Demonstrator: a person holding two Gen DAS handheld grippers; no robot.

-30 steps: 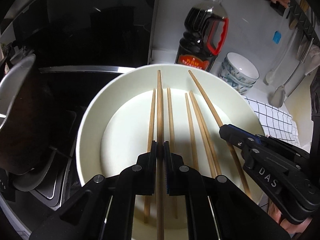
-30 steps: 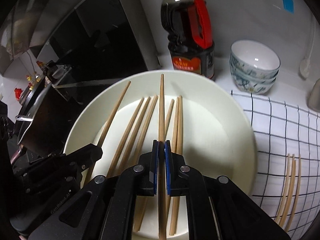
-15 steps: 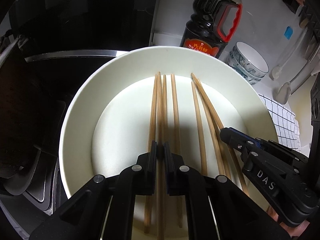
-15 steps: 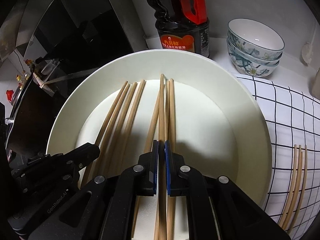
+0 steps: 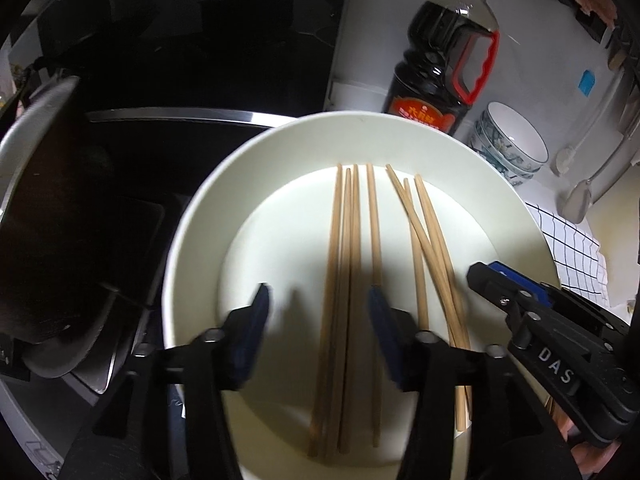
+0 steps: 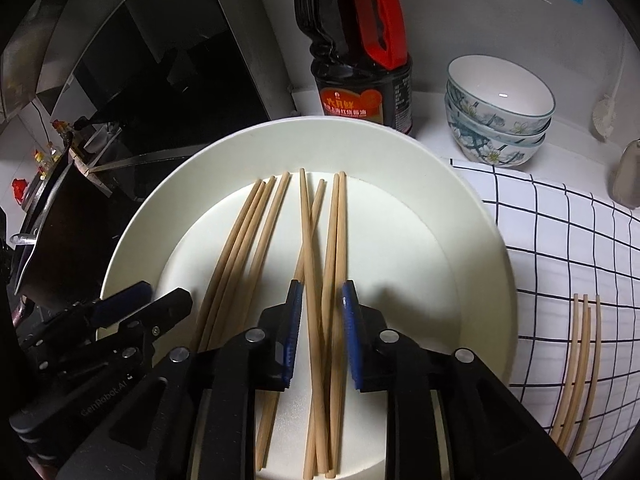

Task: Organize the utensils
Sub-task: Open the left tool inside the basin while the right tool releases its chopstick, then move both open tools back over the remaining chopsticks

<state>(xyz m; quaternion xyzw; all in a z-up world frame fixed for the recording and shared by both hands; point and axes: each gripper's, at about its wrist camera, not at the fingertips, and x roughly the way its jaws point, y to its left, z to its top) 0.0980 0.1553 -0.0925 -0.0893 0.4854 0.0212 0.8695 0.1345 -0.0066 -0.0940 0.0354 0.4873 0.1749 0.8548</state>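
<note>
Eight chopsticks (image 6: 308,280) lie inside the white plate (image 6: 472,240), in two groups of four. In the right wrist view the left group (image 6: 244,248) leans with its far tips to the right, and the right group runs almost straight away from the camera, with two sticks crossing each other in the middle. All of them have their long axis from the near rim of the plate to the far rim, with the thin tips on the far side, toward the bottle.

The right gripper (image 6: 320,312) hangs over the near part of the plate with its fingers apart, grasping nothing; sticks of the right group pass through the gap between the blue pads (image 6: 291,320) without touching them, as far as I can see. The left gripper (image 5: 318,312) has its fingers spread wide and is released also; three sticks (image 5: 344,280) pass between its fingers, and the fourth runs just beside the right finger.

Three more chopsticks (image 6: 580,364) lie well apart from the plate, to its right, on a white cloth with black grid lines (image 6: 560,240).

Behind the plate stands one dark bottle with a red handle (image 6: 360,60). To the right of the bottle stands a stack of three bowls (image 6: 500,108). To the left of the plate is a black stove (image 5: 140,152).
</note>
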